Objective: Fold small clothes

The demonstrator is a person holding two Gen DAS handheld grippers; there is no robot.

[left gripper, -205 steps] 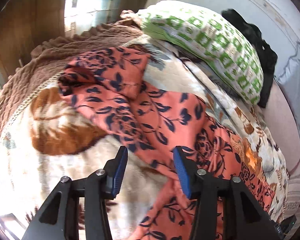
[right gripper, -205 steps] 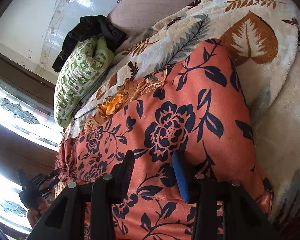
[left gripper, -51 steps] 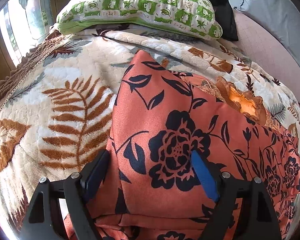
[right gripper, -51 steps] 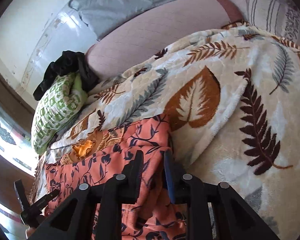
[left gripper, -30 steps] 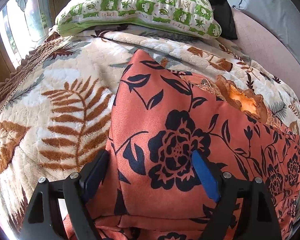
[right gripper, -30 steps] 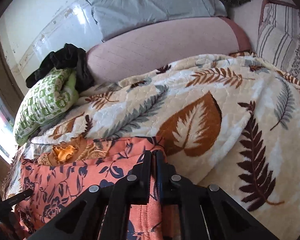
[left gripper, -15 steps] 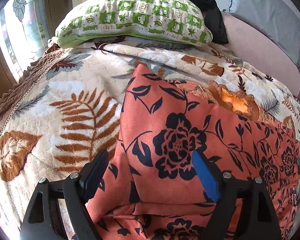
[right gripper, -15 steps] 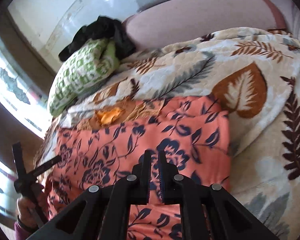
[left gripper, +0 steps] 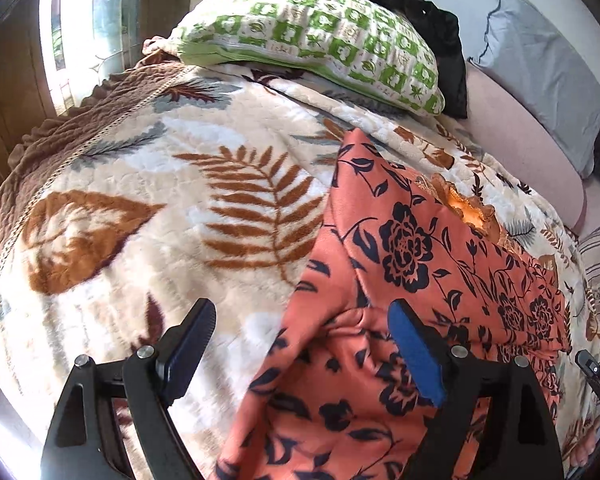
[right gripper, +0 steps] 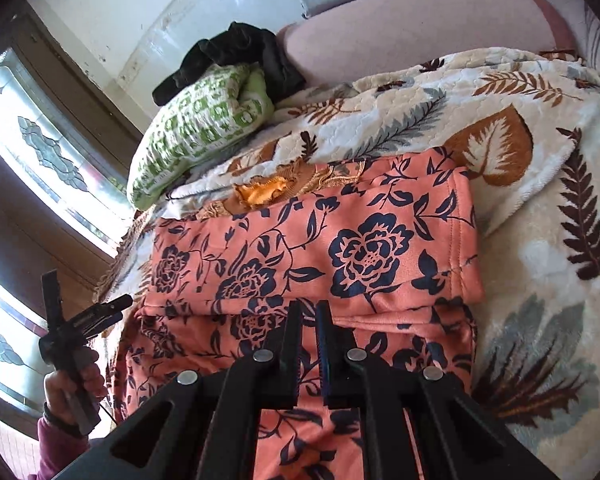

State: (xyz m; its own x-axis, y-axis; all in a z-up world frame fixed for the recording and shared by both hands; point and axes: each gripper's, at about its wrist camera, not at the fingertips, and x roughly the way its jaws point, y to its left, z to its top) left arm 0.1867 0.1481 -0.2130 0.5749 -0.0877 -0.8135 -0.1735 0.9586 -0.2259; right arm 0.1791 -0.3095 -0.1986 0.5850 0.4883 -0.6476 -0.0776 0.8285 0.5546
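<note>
An orange garment with dark blue flowers (left gripper: 412, 264) lies folded on a leaf-patterned blanket (left gripper: 180, 200). It also shows in the right wrist view (right gripper: 340, 248), with one layer folded over another. My left gripper (left gripper: 300, 344) is open and empty, raised above the garment's near left edge. My right gripper (right gripper: 309, 332) has its jaws nearly together with nothing between them, just above the garment's lower layer. The left gripper also shows at the far left of the right wrist view (right gripper: 80, 320), held in a hand.
A green-and-white pillow (left gripper: 320, 44) and a black cloth (left gripper: 412, 4) lie at the head of the bed. A small orange frilled piece (right gripper: 264, 192) peeks out beyond the garment. A pink mattress (right gripper: 420, 28) and grey pillow (left gripper: 548, 80) lie further back. A window (left gripper: 88, 28) is at left.
My left gripper has lifted and drawn back to the left, away from the garment. My right gripper has pulled back toward me over the folded garment, jaws still nearly together.
</note>
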